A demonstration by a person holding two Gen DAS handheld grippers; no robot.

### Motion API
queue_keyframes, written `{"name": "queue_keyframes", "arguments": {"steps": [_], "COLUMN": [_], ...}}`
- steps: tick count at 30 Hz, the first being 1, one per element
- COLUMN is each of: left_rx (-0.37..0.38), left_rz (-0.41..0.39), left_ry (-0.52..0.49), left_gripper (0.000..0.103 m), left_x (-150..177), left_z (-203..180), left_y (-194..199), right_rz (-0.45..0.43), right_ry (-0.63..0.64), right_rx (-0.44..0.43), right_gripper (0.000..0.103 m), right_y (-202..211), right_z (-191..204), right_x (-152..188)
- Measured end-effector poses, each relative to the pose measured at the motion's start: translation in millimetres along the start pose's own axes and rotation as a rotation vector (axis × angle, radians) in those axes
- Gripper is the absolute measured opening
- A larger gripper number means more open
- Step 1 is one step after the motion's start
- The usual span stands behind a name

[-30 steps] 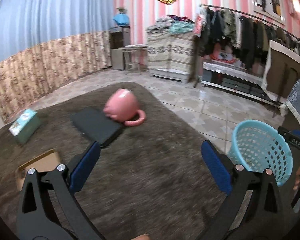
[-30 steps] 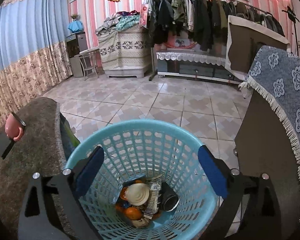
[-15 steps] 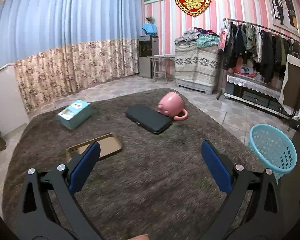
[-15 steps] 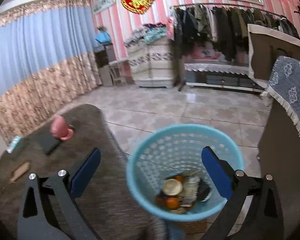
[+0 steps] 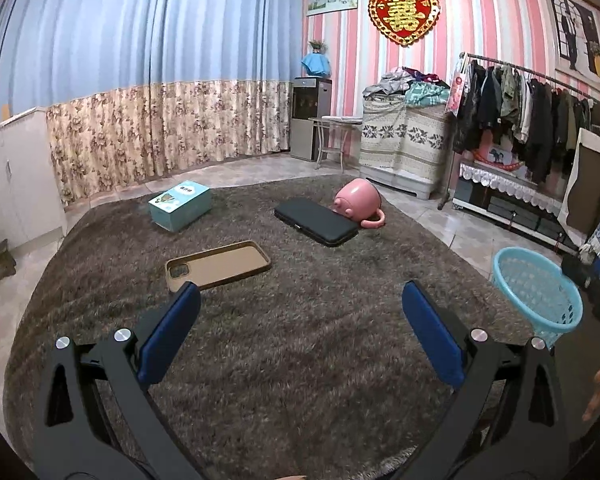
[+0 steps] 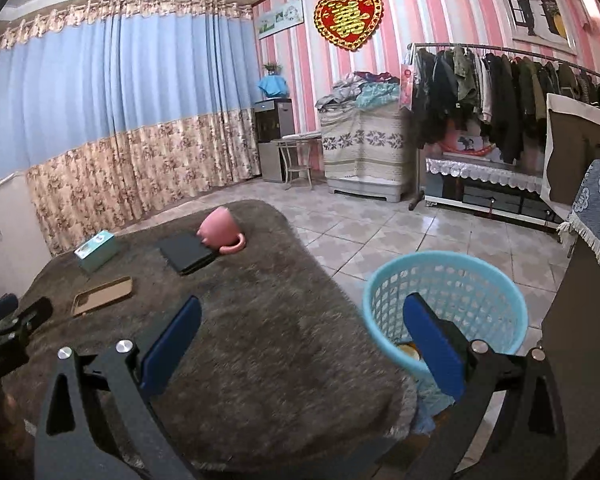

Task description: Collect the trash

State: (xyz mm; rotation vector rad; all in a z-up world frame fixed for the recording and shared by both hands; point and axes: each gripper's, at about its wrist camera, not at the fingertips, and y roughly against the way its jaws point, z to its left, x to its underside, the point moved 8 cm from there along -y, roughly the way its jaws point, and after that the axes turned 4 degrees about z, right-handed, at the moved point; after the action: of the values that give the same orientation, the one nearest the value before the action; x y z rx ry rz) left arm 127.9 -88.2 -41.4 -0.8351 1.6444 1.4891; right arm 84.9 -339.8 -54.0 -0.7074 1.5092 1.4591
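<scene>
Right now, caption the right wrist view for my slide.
Open right gripper above the brown rug, blue basket beside it, pink mug tipped against a black case.

Light-blue lattice basket (image 6: 444, 280), pink mug (image 5: 358, 200), brown shaggy rug (image 5: 300, 340).

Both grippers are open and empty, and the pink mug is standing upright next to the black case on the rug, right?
Not quite. The pink mug lies tipped on its side against the black case, as the left wrist view shows. Both grippers, left and right, are open and empty.

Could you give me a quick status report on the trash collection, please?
Both grippers open, empty. Blue basket beside the rug, trash inside. Nothing blocking.
</scene>
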Motion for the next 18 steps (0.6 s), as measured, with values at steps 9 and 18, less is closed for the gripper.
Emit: {"name": "queue_keyframes", "arguments": {"steps": [9, 18], "left_rx": [-0.018, -0.019], "left_rz": [-0.049, -0.074], "left_ry": [-0.019, -0.013], "left_gripper": [0.098, 0.098], "left_x": [5.6, 6.6], "left_z": [-1.6, 2.6], "left_y": [14.4, 15.0], "right_rz": [-0.029, -0.029], "right_ry": [0.108, 0.122], "right_rx": [-0.014, -0.037], "right_gripper": [0.099, 0.099], "right_y": [13.0, 11.4], "right_z": [30.9, 36.6], "right_x": [9.7, 10.9]}}
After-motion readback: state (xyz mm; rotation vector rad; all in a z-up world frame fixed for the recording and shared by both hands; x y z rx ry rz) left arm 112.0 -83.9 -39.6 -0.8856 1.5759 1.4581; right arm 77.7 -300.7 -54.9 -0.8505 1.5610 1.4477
